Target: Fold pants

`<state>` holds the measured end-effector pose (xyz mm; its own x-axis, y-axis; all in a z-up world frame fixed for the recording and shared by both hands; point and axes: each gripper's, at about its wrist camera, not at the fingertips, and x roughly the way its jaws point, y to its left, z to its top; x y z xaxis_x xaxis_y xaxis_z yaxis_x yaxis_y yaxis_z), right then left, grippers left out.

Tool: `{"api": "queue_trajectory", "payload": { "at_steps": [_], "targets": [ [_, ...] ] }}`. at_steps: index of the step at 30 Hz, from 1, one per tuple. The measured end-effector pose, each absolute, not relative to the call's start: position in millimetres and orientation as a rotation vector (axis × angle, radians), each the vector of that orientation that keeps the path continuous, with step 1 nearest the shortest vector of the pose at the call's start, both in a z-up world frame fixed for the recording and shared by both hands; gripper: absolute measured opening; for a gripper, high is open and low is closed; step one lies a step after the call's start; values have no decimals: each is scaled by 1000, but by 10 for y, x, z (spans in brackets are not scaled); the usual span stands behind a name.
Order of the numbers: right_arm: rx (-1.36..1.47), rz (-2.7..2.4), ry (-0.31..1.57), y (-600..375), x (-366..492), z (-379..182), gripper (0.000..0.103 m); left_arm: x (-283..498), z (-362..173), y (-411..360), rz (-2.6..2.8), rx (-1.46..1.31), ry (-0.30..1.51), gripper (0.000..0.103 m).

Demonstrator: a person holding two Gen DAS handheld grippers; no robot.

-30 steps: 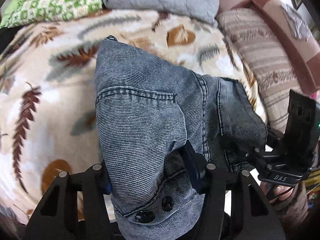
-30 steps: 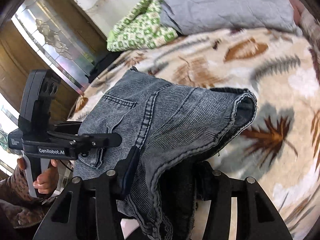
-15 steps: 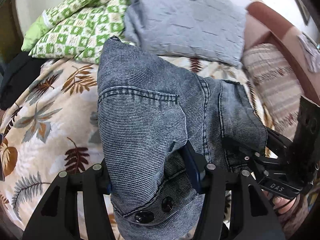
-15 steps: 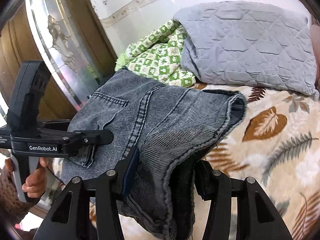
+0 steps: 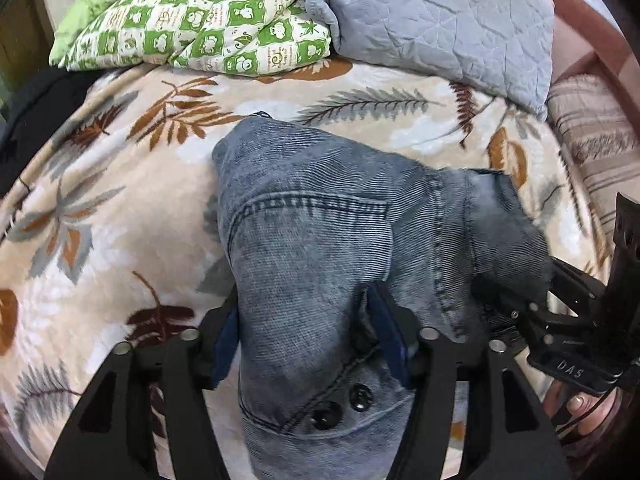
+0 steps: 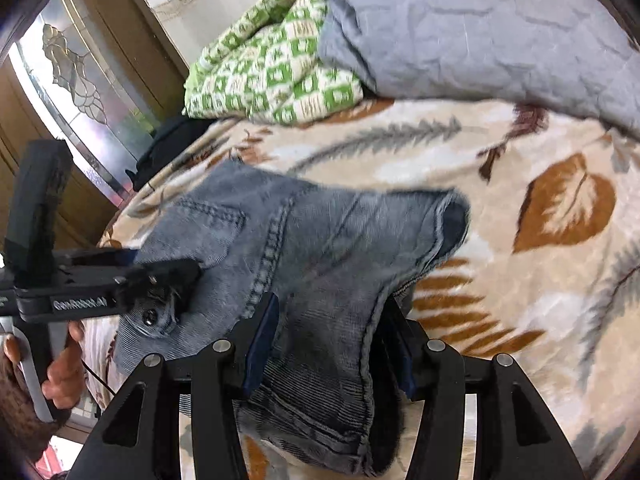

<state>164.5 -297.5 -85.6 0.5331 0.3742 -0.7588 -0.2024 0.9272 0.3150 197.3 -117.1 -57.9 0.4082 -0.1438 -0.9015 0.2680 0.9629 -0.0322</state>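
Note:
The grey-blue denim pants (image 5: 320,240) hang bunched between both grippers above the leaf-print blanket (image 5: 100,200). My left gripper (image 5: 308,332) is shut on the waistband end with the two dark buttons (image 5: 340,404). My right gripper (image 6: 328,344) is shut on the other side of the pants (image 6: 312,248), by a hemmed edge. Each gripper shows in the other's view: the right one (image 5: 516,312) and the left one (image 6: 168,280), both clamped on denim.
A green checked quilt (image 5: 200,24) and a grey quilted pillow (image 5: 440,20) lie at the far end of the bed. A striped cushion (image 5: 592,140) lies on the right. A wooden door with glass (image 6: 72,80) stands on the left beside a dark cloth (image 6: 168,144).
Both grippers rose with the pants and then came back down toward the blanket. The pants stay held in both grippers and the far end now sits lower, near the blanket.

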Motion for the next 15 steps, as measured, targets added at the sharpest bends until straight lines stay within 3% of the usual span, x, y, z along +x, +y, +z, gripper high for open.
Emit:
{"api": "queue_trajectory", "payload": {
  "at_steps": [4, 7, 12, 15],
  "targets": [
    [177, 335, 959, -2923, 1625, -1034, 57, 2004, -749, -1169, -226, 189, 1115, 75],
    [179, 303, 964, -2975, 1637, -1056, 71, 1998, -749, -1142, -205, 184, 1091, 83],
    [147, 260, 955, -3030, 1540, -960, 81, 1886, -643, -1114, -171, 203, 1055, 84],
    [134, 209, 956, -3107, 1434, -871, 81, 1783, -553, -1046, -136, 207, 1047, 84]
  ]
}}
